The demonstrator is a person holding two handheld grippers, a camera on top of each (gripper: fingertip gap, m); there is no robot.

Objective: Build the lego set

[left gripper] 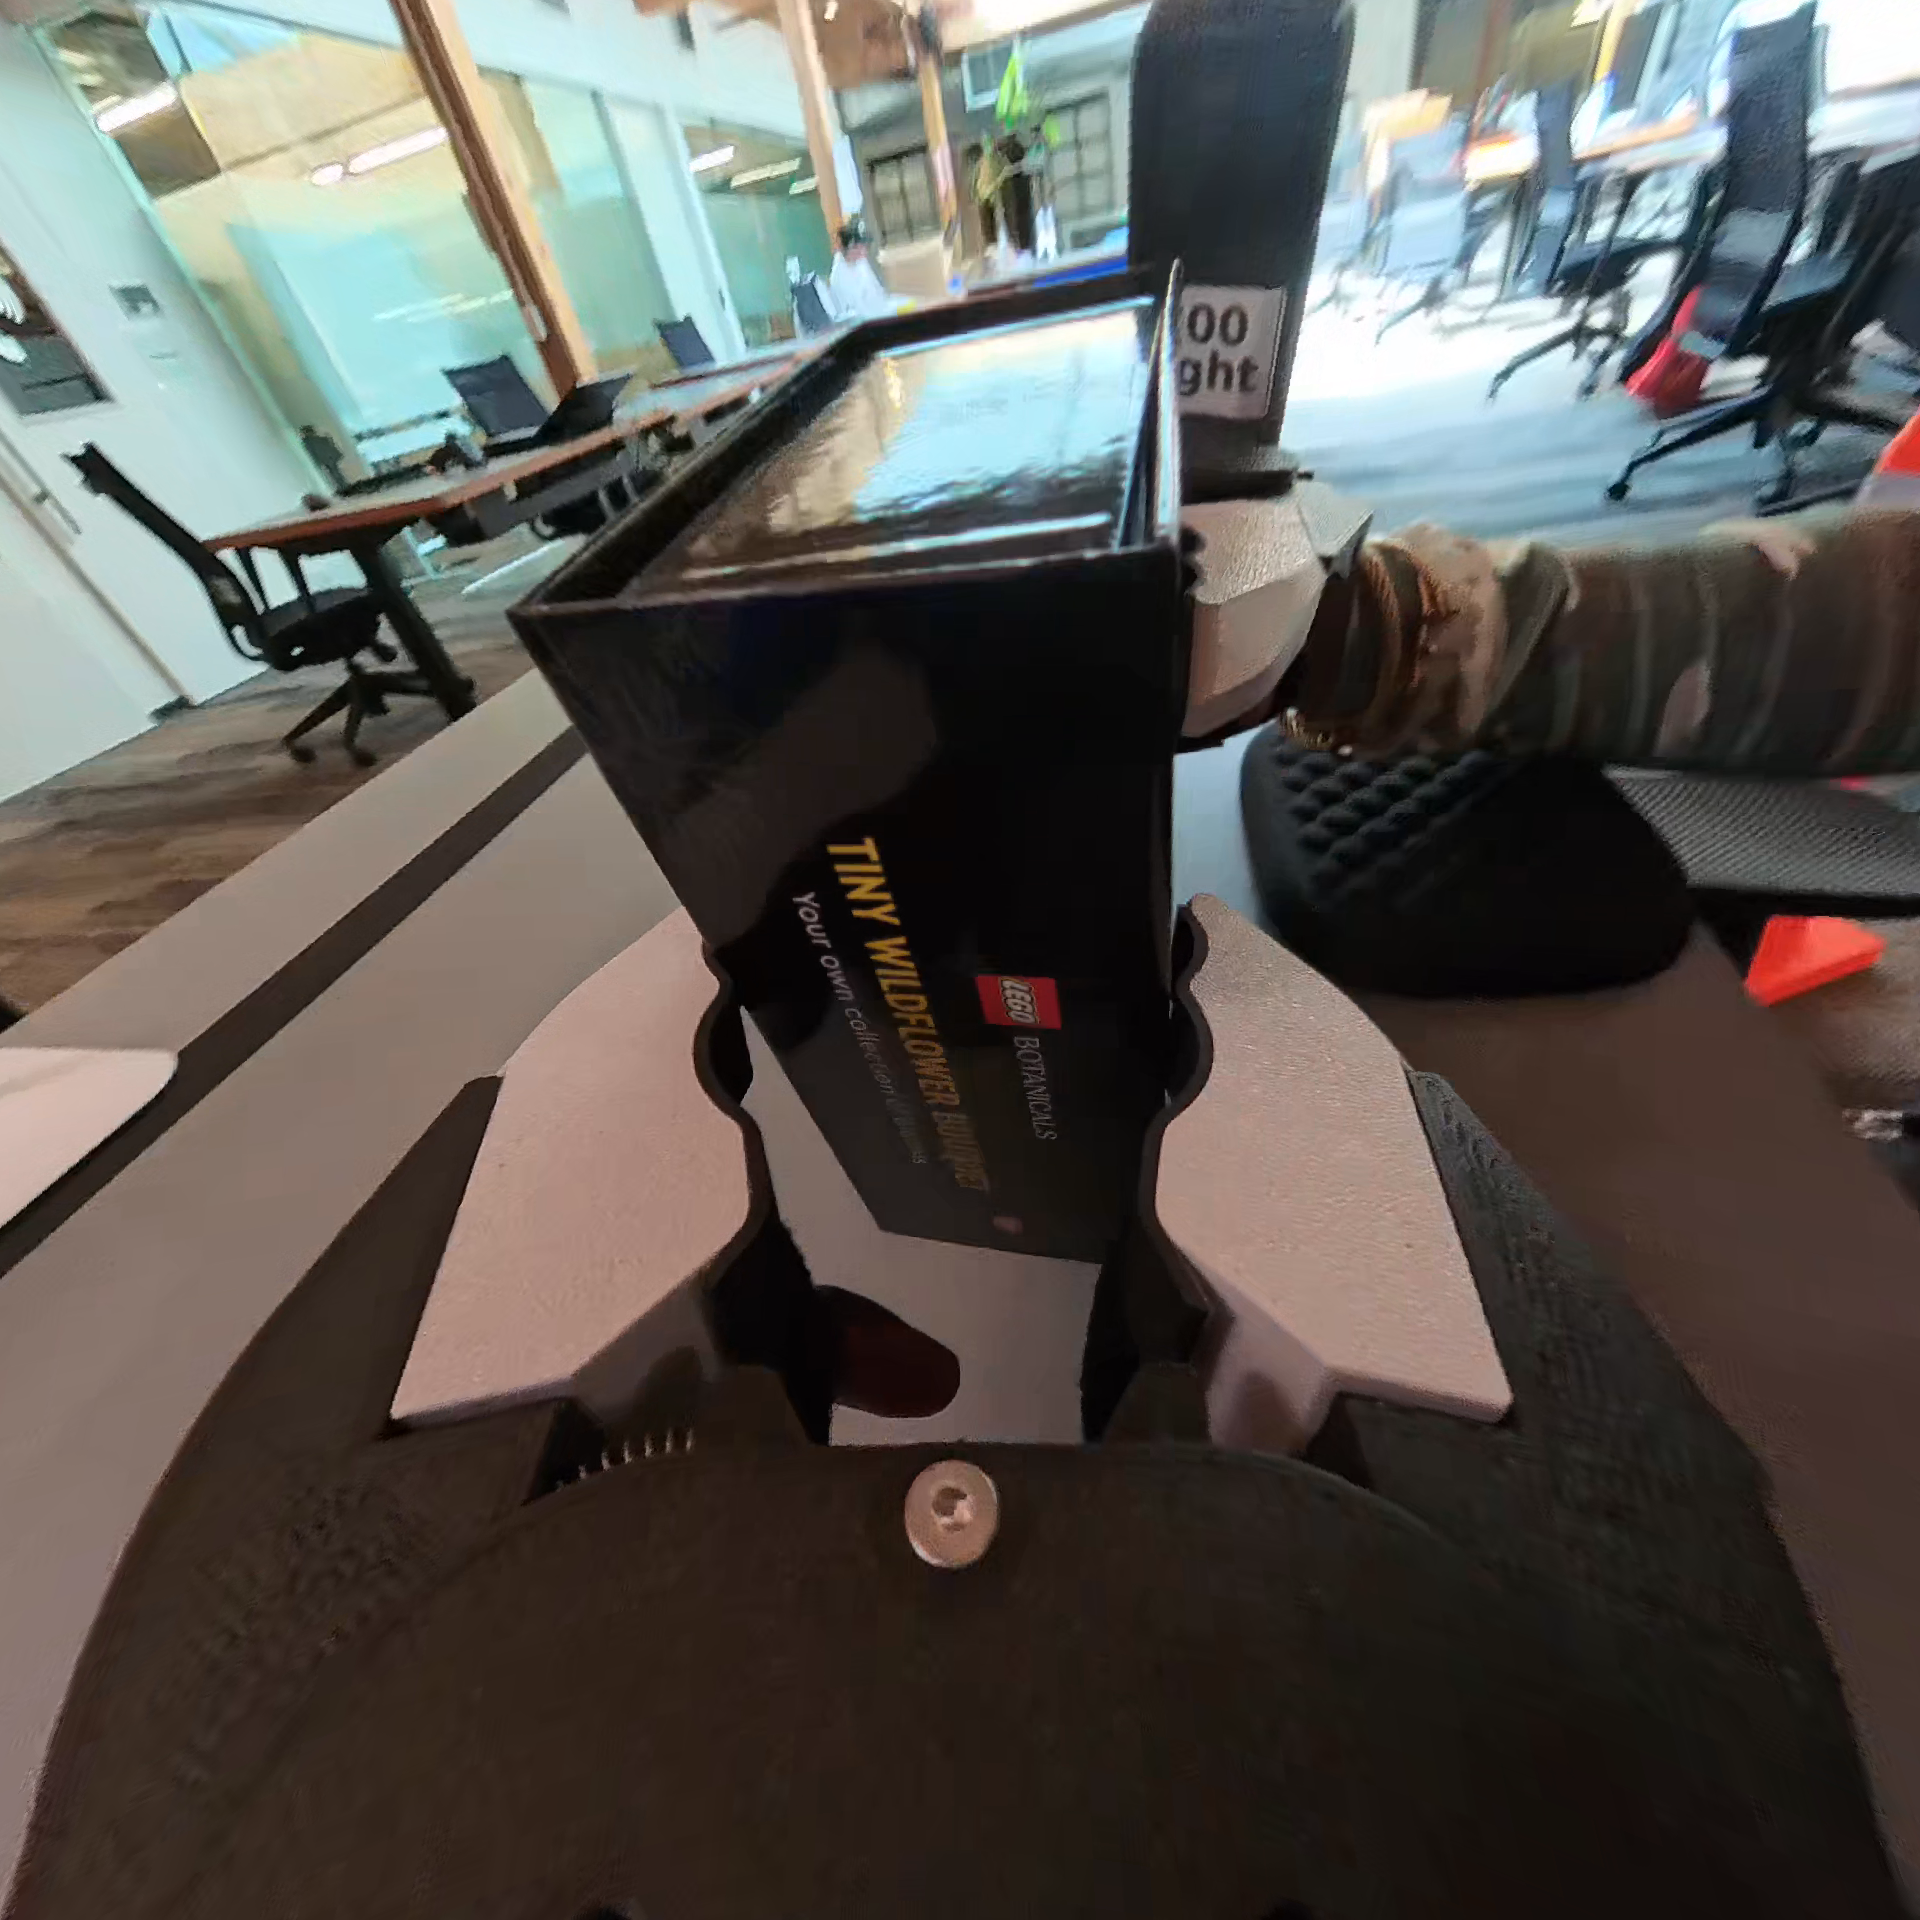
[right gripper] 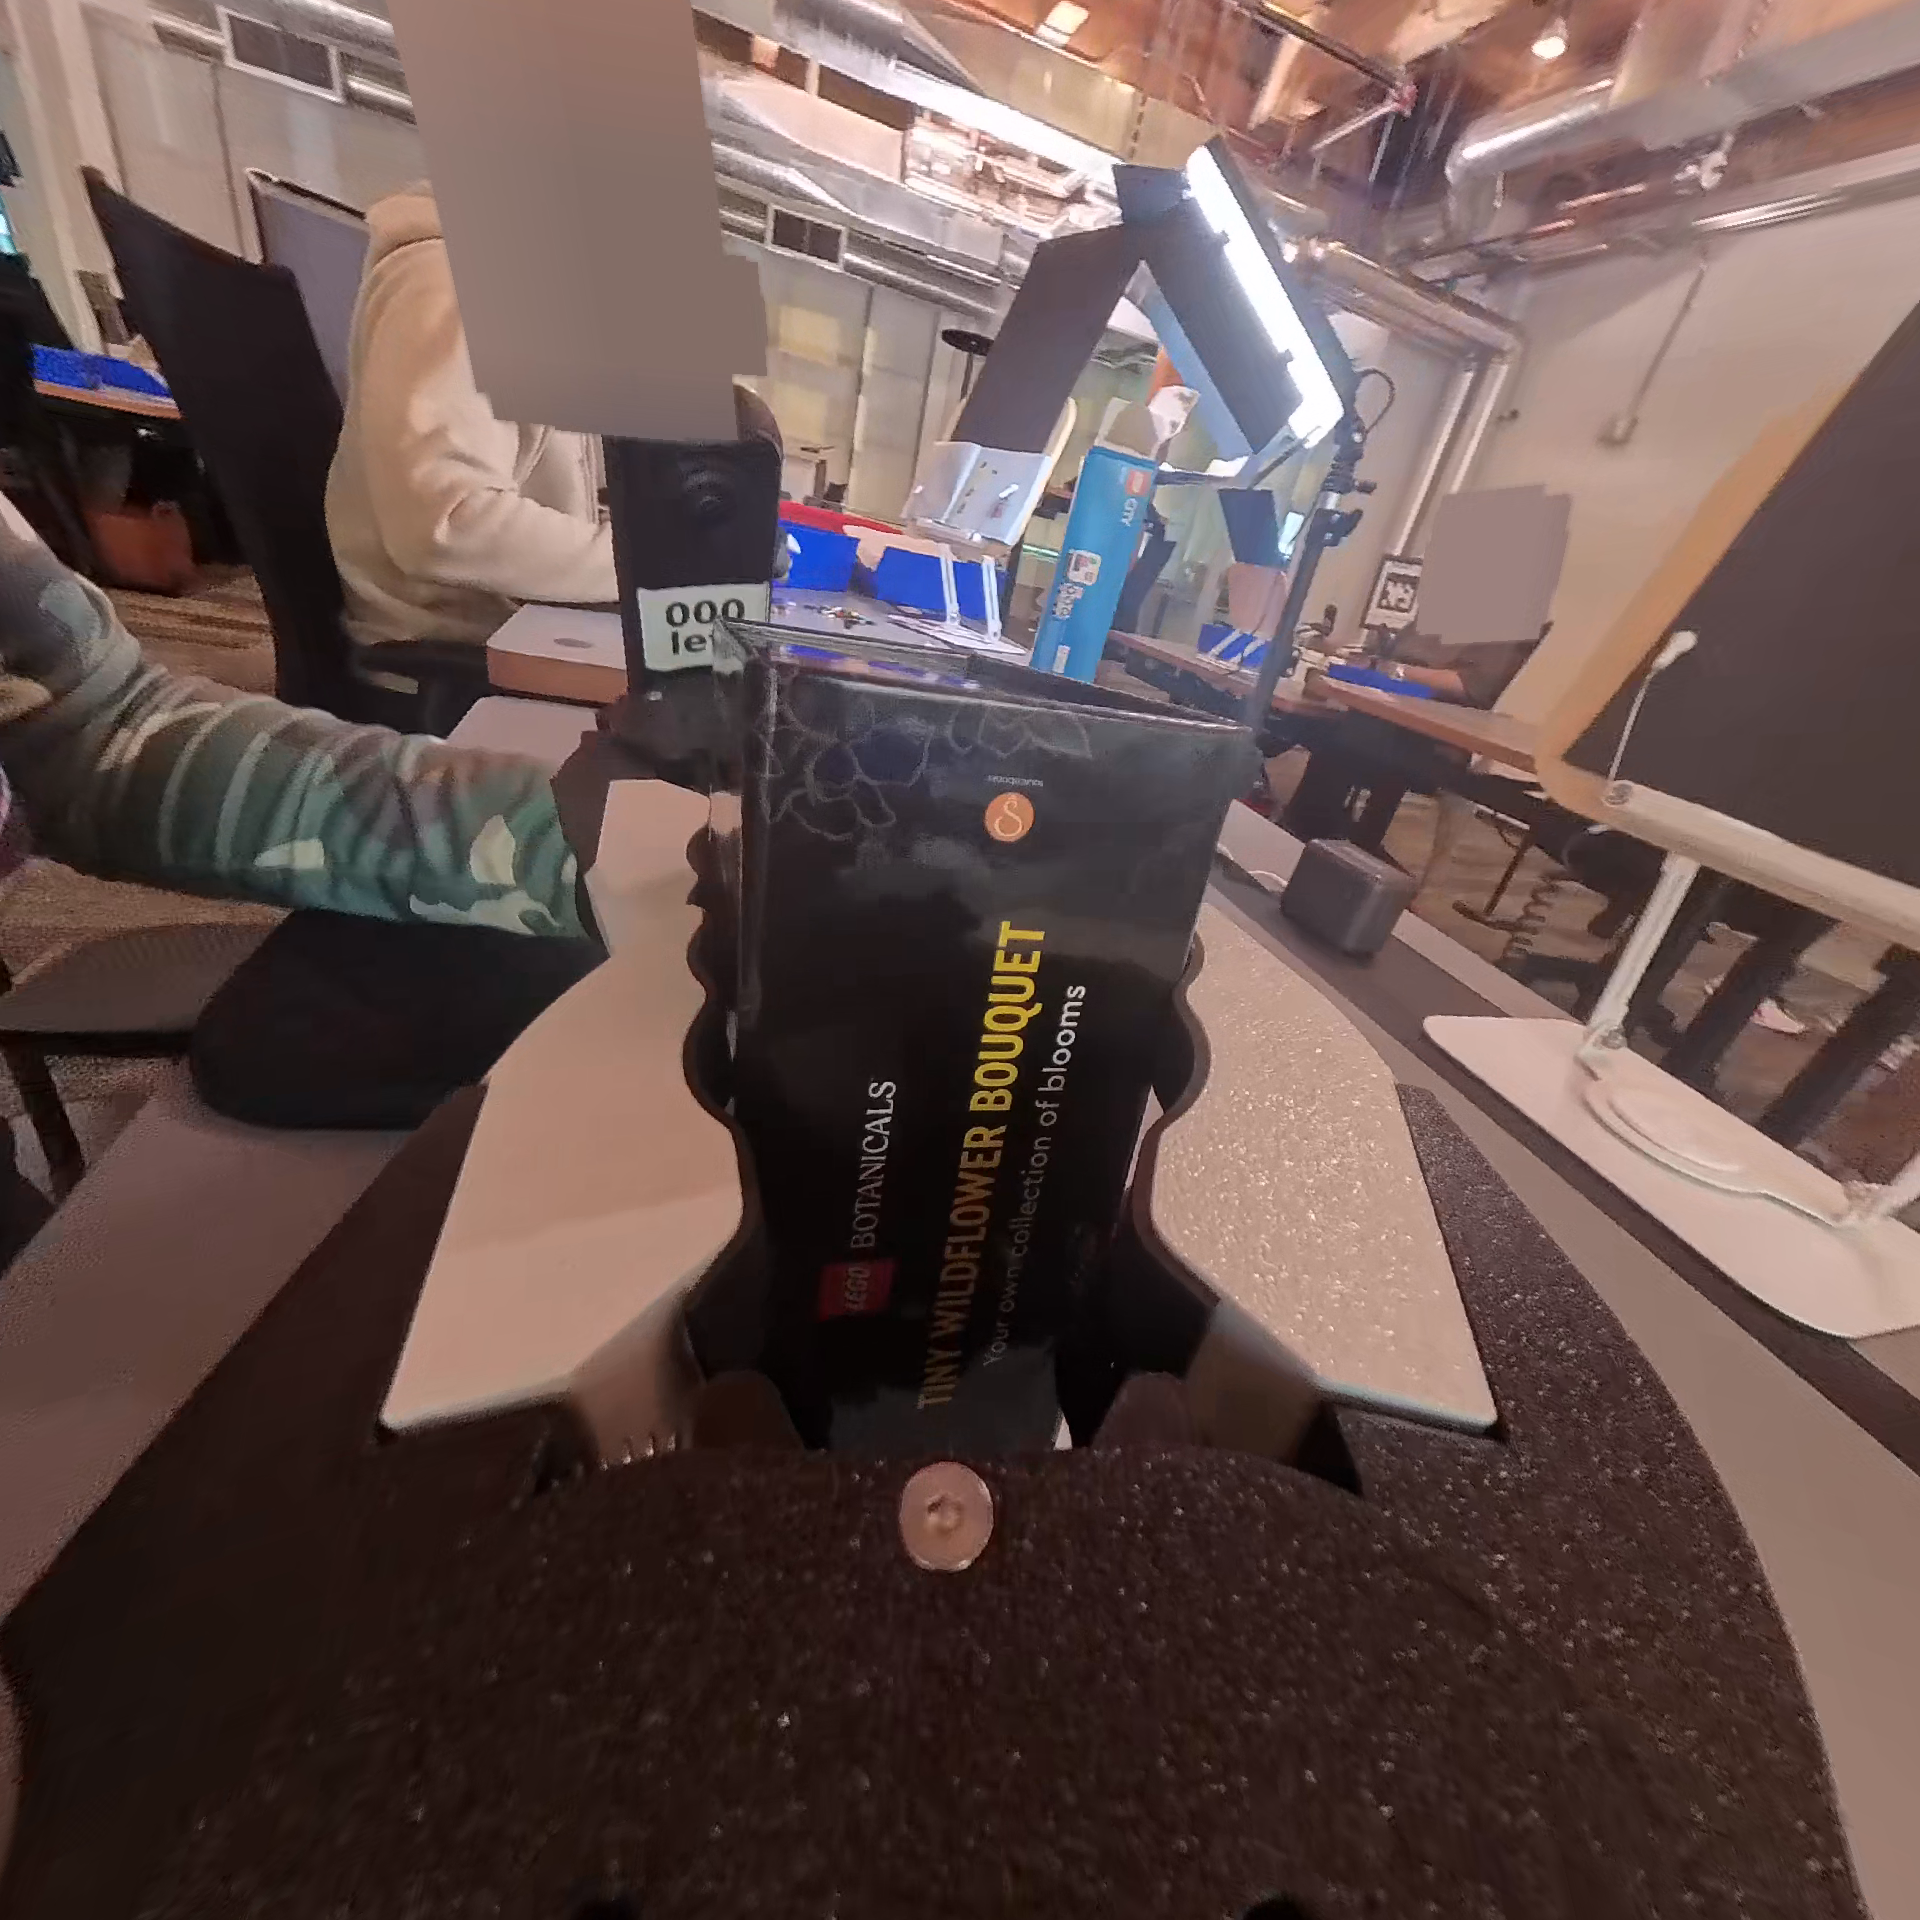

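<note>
A black lego box [left gripper: 935, 748] with yellow and white lettering is held in the air between both grippers, over a grey table [left gripper: 260, 1195]. My left gripper [left gripper: 956, 956] is shut on its near end in the left wrist view. The right gripper [left gripper: 1236, 613] clamps the far end there. In the right wrist view my right gripper [right gripper: 951, 935] is shut on the same box [right gripper: 977, 1039], and the left gripper [right gripper: 691, 623] grips the far left corner. The far end shows a raised rim around a glossy black panel.
A black mesh pad [left gripper: 1455, 862] and an orange piece [left gripper: 1813, 956] lie on the table to the right. A camouflage sleeve [left gripper: 1662, 644] reaches in. A white stand base [right gripper: 1683, 1174] and a small grey case [right gripper: 1345, 894] sit to the right. A seated person in a cream hoodie [right gripper: 447, 468] is behind. There is about 4 cm between the tips of the two grippers.
</note>
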